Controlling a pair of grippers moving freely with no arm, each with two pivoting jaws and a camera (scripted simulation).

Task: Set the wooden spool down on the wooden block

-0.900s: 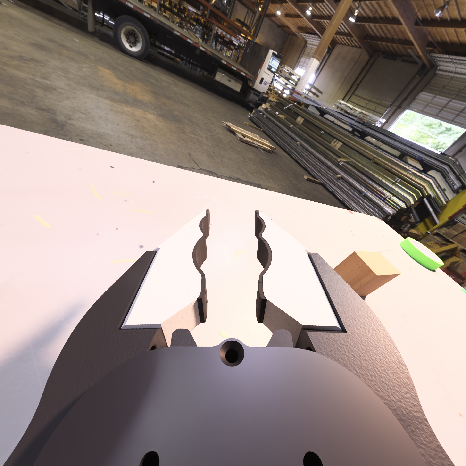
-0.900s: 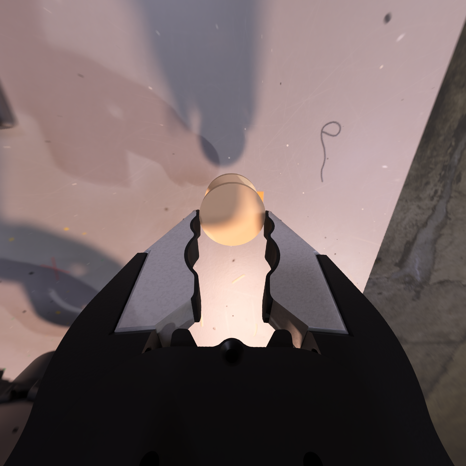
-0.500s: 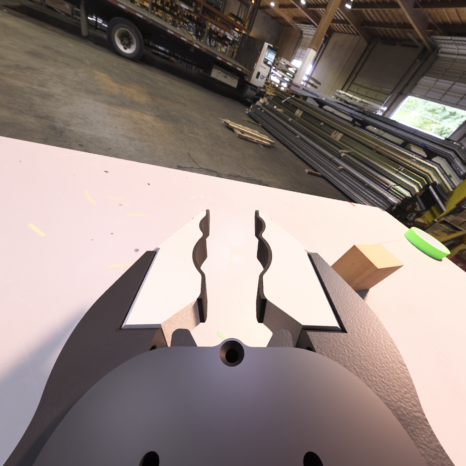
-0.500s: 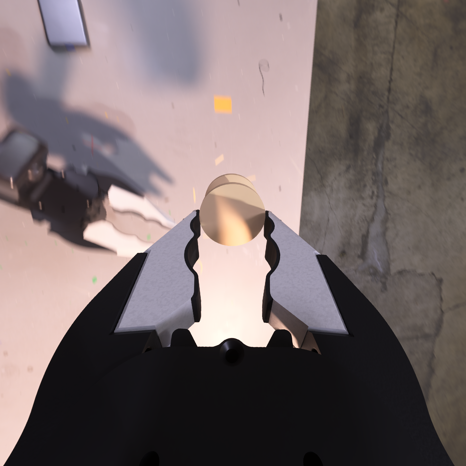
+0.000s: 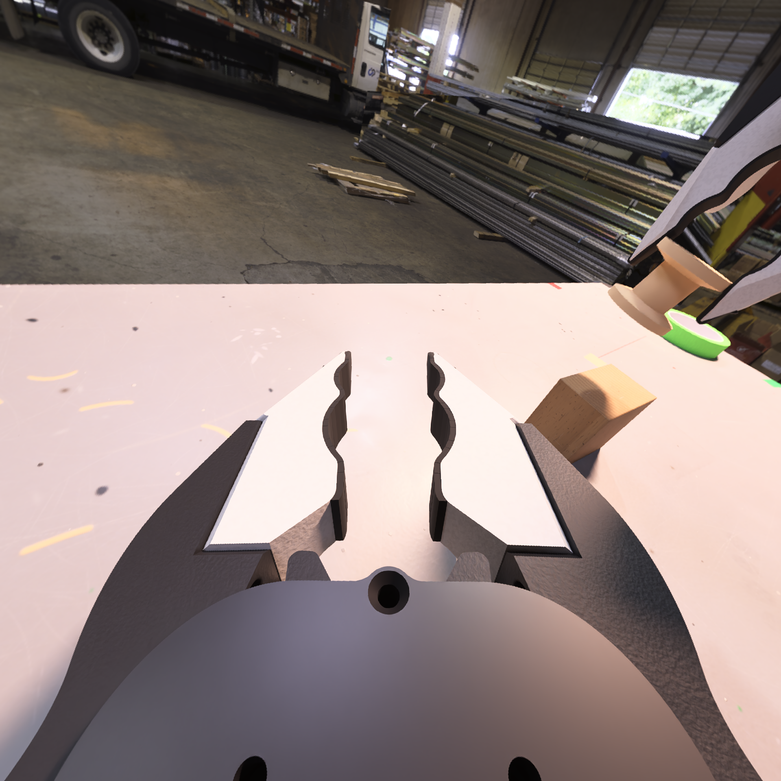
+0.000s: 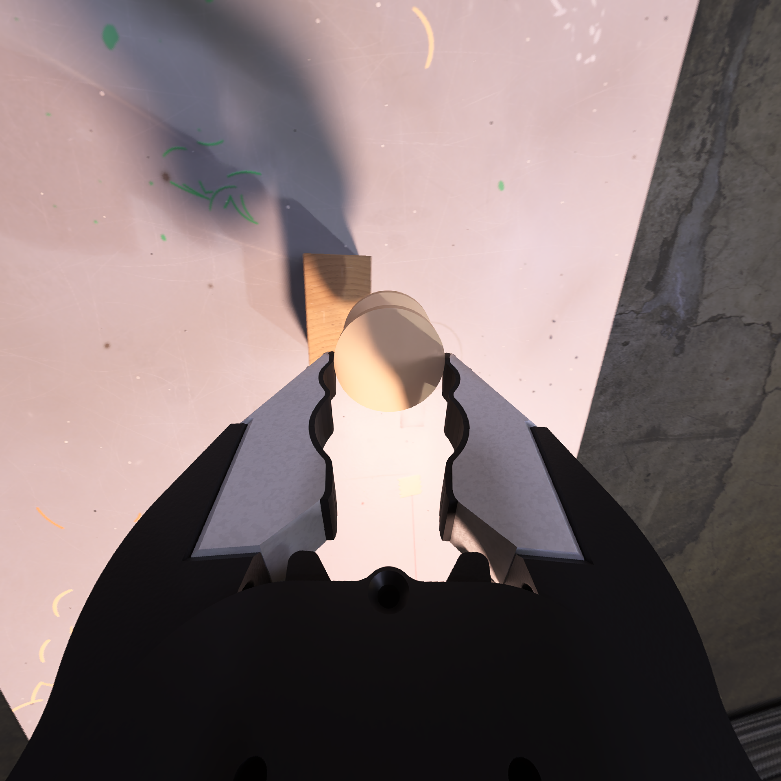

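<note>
My right gripper point(image 6: 389, 359) is shut on the pale wooden spool point(image 6: 386, 363), held in the air above the table and looking down. The wooden block point(image 6: 334, 291) lies on the table just beyond and left of the spool, partly hidden by it. In the left wrist view the block point(image 5: 591, 410) sits on the table right of my left gripper point(image 5: 388, 359), which is open and empty, low over the table. The right gripper point(image 5: 693, 287) with the spool point(image 5: 663, 287) shows at the upper right, above and beyond the block.
A green tape roll point(image 5: 697, 338) lies near the table's far right edge, beyond the block. The pale table point(image 5: 169, 380) ends at a far edge with concrete floor behind; the table's edge and floor point(image 6: 697, 296) also run along the right of the right wrist view.
My right gripper has carried the spool across the table until the block came into its view. It has entered the left wrist view at upper right. The left gripper has turned slightly.
</note>
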